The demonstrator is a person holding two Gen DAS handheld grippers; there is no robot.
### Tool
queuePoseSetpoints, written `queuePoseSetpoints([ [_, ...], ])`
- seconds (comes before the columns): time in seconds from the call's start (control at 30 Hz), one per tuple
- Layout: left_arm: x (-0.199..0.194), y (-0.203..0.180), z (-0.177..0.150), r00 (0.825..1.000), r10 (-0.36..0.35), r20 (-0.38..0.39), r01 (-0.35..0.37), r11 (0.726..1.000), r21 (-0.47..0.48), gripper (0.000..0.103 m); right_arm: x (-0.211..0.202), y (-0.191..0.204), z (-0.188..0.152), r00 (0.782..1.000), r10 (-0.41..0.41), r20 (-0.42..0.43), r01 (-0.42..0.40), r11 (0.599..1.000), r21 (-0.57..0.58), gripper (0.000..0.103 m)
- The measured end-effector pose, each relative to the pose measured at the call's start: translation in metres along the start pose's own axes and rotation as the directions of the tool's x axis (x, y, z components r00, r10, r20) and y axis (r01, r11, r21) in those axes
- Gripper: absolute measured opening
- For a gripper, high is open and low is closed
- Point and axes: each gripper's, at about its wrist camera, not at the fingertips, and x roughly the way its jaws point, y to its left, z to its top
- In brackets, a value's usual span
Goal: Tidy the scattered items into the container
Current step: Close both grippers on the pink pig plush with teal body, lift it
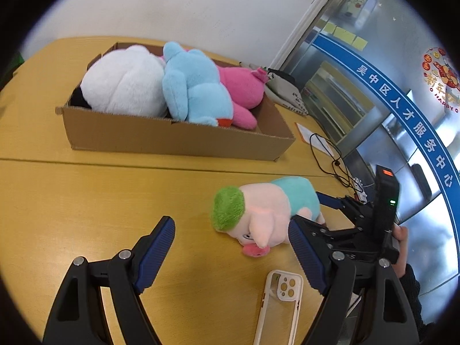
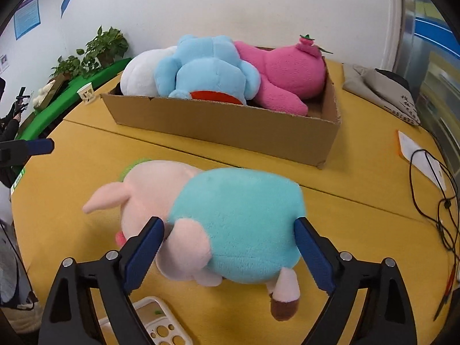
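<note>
Right gripper (image 2: 230,247), spread, straddles the pig plush (image 2: 227,215) for lifting into the cardboard box (image 2: 230,129); left gripper (image 1: 230,256) spread, empty.

The table (image 1: 72,189) is yellow wood-grain, with a seam running across it in front of the box (image 1: 172,138). The cardboard box sits on the far part, beyond the seam. On the near part the pig plush (image 1: 267,210) lies on its side, well apart from the box. Just in front of the pig lies a clear phone case (image 1: 280,304), flat on the top. Along the right edge are a paper slip (image 2: 419,155), a black cable (image 2: 437,198) looping across it, and a grey cloth bag (image 2: 382,92) near the far corner. A paper cup (image 2: 87,93) stands left of the box.
</note>
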Motion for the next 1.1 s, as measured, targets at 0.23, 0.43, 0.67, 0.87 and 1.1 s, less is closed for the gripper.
queuePoseSetpoints([
  [0.23,0.052,0.012,-0.001,0.994,-0.063,-0.092,0.059,0.997,-0.049,0.081,-0.020,0.013,-0.017,0.993,0.118,-0.029,-0.115,0.988,0.104,0.094],
  [0.43,0.093,0.016,0.008,0.977,-0.132,-0.166,0.119,0.989,-0.086,0.080,-0.043,0.039,-0.023,0.965,0.263,-0.017,-0.264,0.965,-0.012,0.099],
  [0.67,0.110,0.029,0.013,0.967,-0.180,-0.180,0.148,0.973,-0.179,0.080,-0.032,0.034,0.009,0.996,0.090,0.002,-0.084,0.944,-0.318,0.103],
  [0.87,0.110,0.034,0.016,0.957,-0.210,-0.202,0.166,0.962,-0.215,0.076,0.031,0.023,0.023,0.959,0.210,-0.189,-0.271,0.872,-0.407,0.102],
  [1.1,0.106,0.033,0.021,0.944,-0.240,-0.226,0.195,0.959,-0.206,0.059,0.035,0.033,0.010,0.964,0.190,-0.188,-0.247,0.903,-0.352,0.091],
])
